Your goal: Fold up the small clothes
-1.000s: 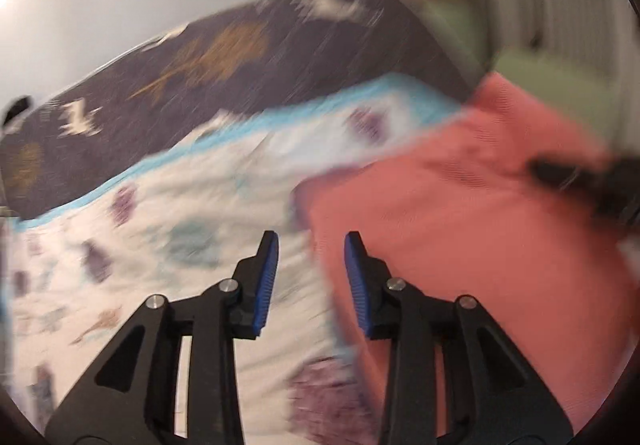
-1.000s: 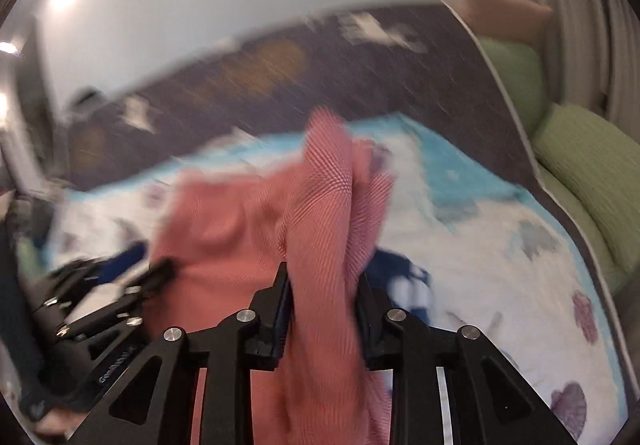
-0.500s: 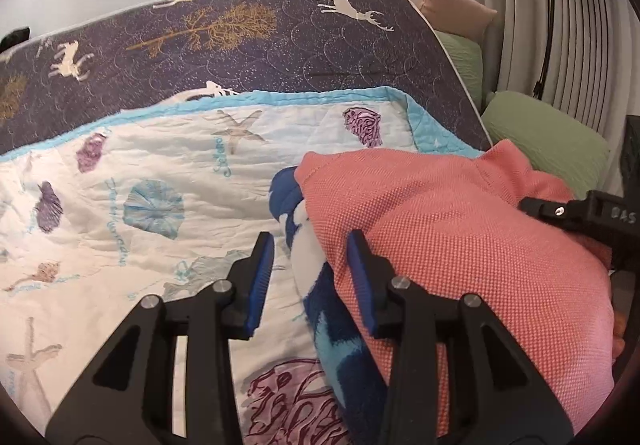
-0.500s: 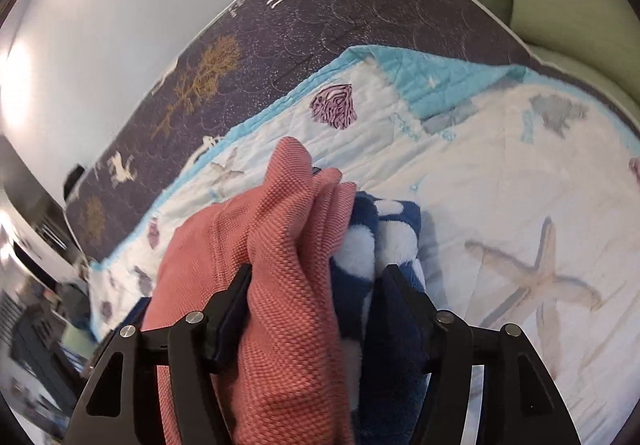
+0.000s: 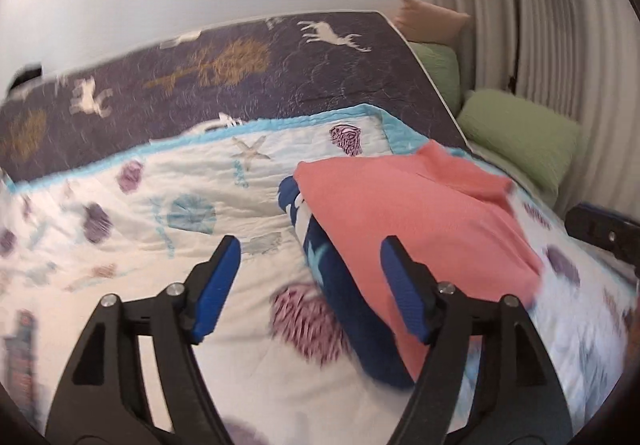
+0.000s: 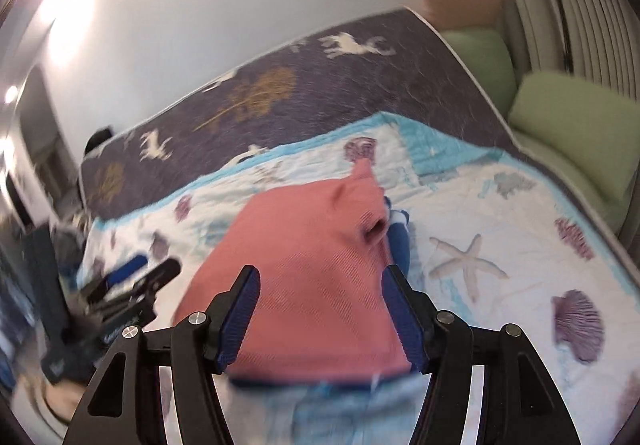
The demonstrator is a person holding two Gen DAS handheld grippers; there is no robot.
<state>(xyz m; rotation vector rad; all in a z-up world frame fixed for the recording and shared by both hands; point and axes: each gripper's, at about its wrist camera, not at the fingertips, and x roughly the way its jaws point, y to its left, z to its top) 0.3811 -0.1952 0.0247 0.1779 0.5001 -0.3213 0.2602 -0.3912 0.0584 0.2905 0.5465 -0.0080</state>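
A folded salmon-pink garment (image 5: 420, 213) lies on top of a folded navy garment with white print (image 5: 340, 285) on the seashell quilt (image 5: 192, 213). My left gripper (image 5: 310, 287) is open and empty, just in front of the stack's left edge. My right gripper (image 6: 320, 319) is open and empty, with the pink garment (image 6: 304, 257) lying between and beyond its fingers. The navy garment (image 6: 398, 241) peeks out at the pink one's right side. The left gripper also shows in the right wrist view (image 6: 132, 285), and the right gripper shows at the far right of the left wrist view (image 5: 604, 233).
A dark bedspread with deer and trees (image 5: 240, 73) covers the far part of the bed. Green pillows (image 5: 520, 133) and a tan pillow (image 5: 432, 21) lie at the right by the white curtain (image 5: 540, 25). Dark objects stand off the bed at the left (image 6: 44, 265).
My right gripper has opened and let go of the pink garment, which now lies on the navy one. My left gripper has opened wider. Both have drawn back a little.
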